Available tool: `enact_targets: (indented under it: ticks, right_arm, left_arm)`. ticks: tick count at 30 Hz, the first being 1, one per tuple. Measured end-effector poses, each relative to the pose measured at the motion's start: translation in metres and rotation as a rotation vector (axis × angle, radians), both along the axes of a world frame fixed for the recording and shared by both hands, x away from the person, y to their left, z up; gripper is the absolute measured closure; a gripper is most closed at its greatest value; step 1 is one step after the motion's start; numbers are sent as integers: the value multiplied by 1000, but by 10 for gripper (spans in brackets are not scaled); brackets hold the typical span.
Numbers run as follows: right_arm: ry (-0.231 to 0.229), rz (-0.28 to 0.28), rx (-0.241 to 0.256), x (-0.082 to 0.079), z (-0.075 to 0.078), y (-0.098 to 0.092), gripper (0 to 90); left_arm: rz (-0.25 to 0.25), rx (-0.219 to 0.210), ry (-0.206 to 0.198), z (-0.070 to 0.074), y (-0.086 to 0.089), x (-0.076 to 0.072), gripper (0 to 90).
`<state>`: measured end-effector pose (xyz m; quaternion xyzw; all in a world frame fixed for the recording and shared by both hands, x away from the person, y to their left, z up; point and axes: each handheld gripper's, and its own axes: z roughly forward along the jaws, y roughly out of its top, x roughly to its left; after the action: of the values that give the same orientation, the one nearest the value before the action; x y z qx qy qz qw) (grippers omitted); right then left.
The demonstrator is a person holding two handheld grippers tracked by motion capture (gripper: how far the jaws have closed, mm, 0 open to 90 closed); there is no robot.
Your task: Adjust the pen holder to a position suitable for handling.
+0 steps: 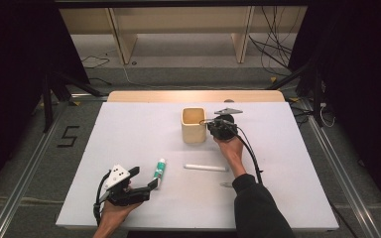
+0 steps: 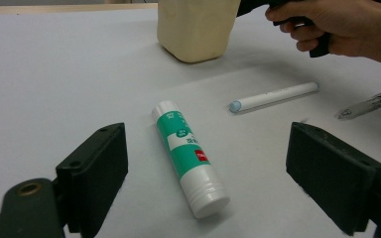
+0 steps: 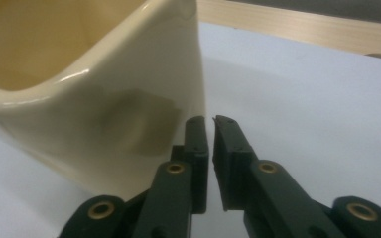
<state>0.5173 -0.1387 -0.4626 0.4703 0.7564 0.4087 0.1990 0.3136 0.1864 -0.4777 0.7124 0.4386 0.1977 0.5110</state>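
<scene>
A green and white glue stick (image 1: 158, 170) (image 2: 189, 154) lies on the white table between the wide-apart jaws of my left gripper (image 1: 145, 177) (image 2: 206, 178), which is open around it without touching. A cream square cup (image 1: 194, 125) (image 2: 196, 27) (image 3: 79, 79) stands upright at the table's middle back. My right gripper (image 1: 211, 125) (image 3: 211, 121) is right beside the cup's right wall, its jaws shut with nothing between them. A white marker (image 1: 206, 168) (image 2: 274, 97) and a clear pen (image 1: 226, 185) (image 2: 368, 104) lie near the middle of the table.
The white table top (image 1: 129, 134) has a wooden strip (image 1: 193, 96) along its far edge. Cables and stand legs lie on the floor beyond. The person's right forearm in a dark sleeve (image 1: 258, 203) crosses the table's front right.
</scene>
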Motion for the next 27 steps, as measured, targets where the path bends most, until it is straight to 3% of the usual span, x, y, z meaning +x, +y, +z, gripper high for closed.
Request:
enact_targets:
  ticks: [6, 9, 15, 27]
  right_arm:
    - [-26, -1, 13, -15, 8, -20, 658]
    - [-32, 10, 45, -27, 11, -32, 573]
    - [-42, 28, 93, -39, 17, -41, 497]
    - [-79, 95, 104, -75, 26, -54, 390]
  left_arm:
    - [-3, 5, 7, -1, -1, 1, 162]
    - [-4, 11, 8, -1, -2, 1, 162]
    - [4, 3, 20, -1, -1, 2, 162]
    - [1, 15, 45, -3, -4, 5, 162]
